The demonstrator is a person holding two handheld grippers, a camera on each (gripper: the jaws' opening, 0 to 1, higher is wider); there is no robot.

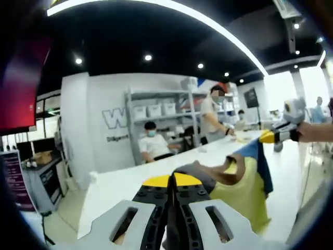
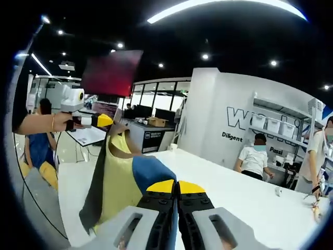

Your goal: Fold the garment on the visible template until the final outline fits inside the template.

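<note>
Left gripper [image 1: 172, 183] and right gripper [image 2: 176, 188], jaws both clamped on the yellow-blue garment [image 2: 122, 179], stretched in air above white table [image 2: 250, 195].

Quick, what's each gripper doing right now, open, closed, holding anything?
Left gripper: closed on the yellow and blue garment, lifted above the white table.
Right gripper: closed on the same garment's blue part.

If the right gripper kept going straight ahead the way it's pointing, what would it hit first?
Likely the white table. The right gripper, shut on the shirt, aims across the tabletop toward the white wall far behind. Depth is unclear, so it might skim over the table.
</note>
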